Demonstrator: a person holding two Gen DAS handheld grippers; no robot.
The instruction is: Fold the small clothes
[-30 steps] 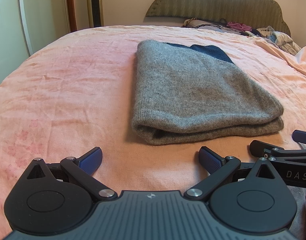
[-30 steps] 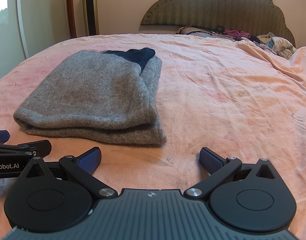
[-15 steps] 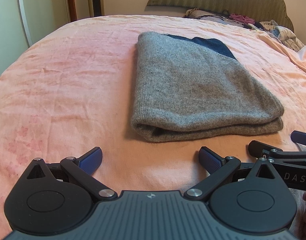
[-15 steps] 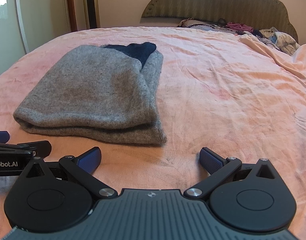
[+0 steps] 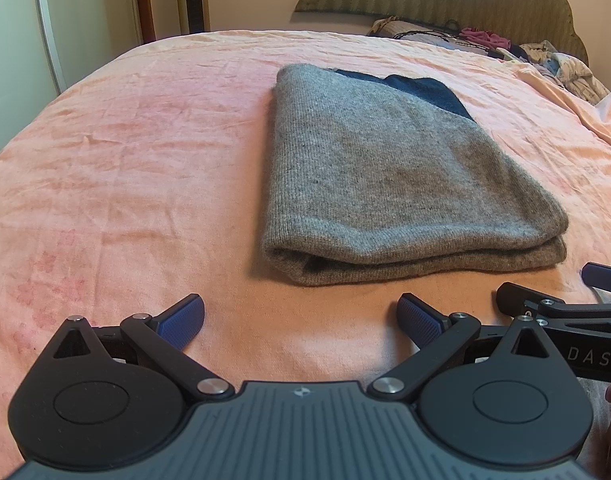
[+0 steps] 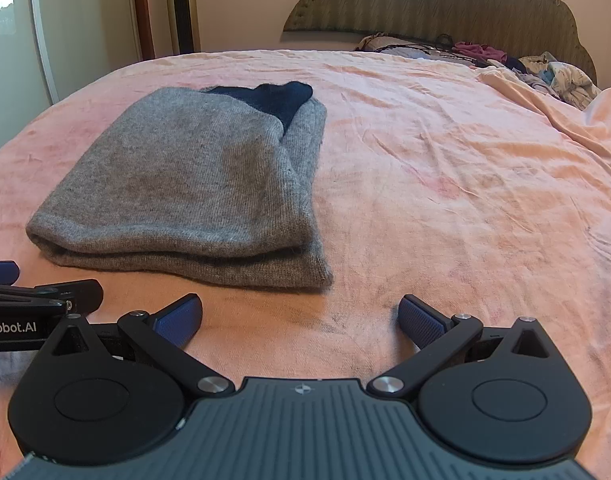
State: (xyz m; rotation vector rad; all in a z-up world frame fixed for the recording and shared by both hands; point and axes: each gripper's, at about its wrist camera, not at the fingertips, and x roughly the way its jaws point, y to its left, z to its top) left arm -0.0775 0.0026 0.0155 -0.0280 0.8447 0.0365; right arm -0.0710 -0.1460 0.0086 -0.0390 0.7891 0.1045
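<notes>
Grey knit garment (ribbed, folded) on crinkled pink sheet

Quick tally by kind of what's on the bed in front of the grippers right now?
Folded grey knit garment: 1
Heap of loose clothes by the headboard: 1
Open grippers, left and right: 2
Total: 4

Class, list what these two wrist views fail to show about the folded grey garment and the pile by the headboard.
1. Grey garment: underside and inner layers, hidden by its own top fold in both views.
2. Dark blue part: extent unclear, tucked under grey knit.
3. Clothes pile: items too small and far, partly behind the rumpled sheet.
</notes>
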